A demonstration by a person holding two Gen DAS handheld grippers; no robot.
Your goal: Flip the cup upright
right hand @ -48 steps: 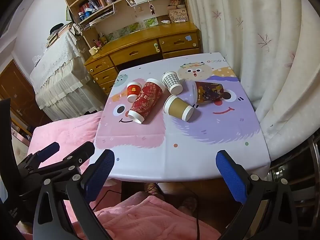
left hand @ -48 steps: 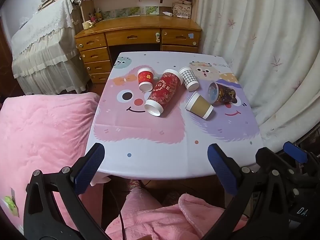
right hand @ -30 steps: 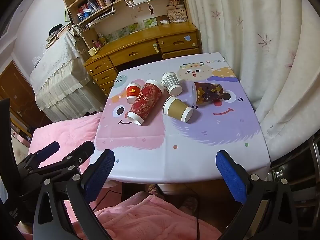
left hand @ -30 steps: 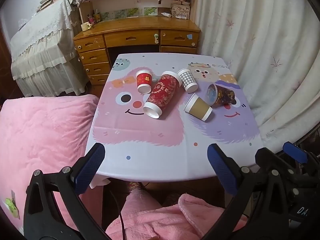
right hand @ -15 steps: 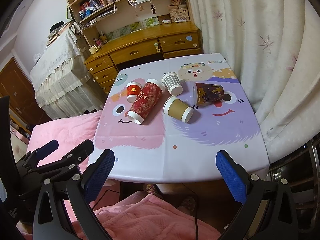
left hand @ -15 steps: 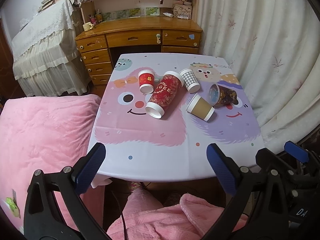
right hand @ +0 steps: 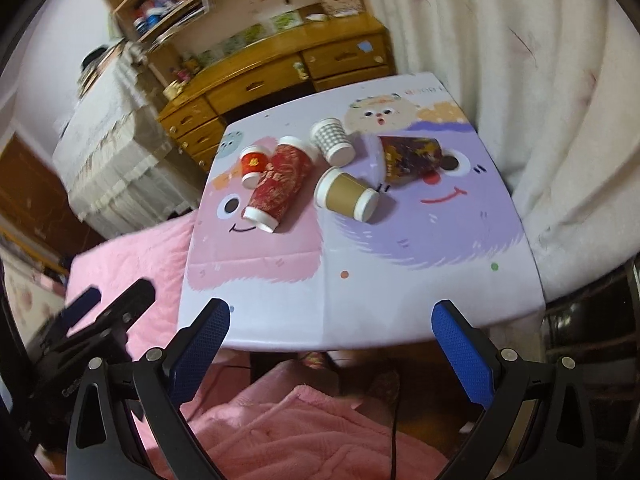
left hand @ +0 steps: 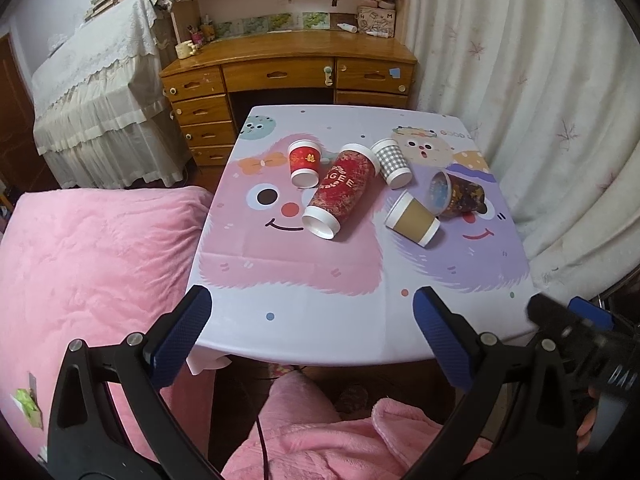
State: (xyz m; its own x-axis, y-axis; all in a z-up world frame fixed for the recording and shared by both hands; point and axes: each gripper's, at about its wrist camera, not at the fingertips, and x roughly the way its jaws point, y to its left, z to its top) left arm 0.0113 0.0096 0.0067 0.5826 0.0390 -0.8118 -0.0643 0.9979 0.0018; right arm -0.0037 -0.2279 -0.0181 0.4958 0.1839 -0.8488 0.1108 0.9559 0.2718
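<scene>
Five paper cups [left hand: 344, 194] lie tipped on the cartoon-printed surface [left hand: 320, 300], none grasped; both grippers' jaws gape wide, approach pending.

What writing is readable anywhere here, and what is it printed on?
"NGEE": tall red cup, its first letters hidden by the curve.
"GOOD": tablecloth, far right corner, cut off.
Gold character: small red cup, too small to read.
Letters on the desk's box: too blurred.

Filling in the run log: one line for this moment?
cups: five, all on sides, table | left gripper: open, empty | right gripper: open, empty
</scene>
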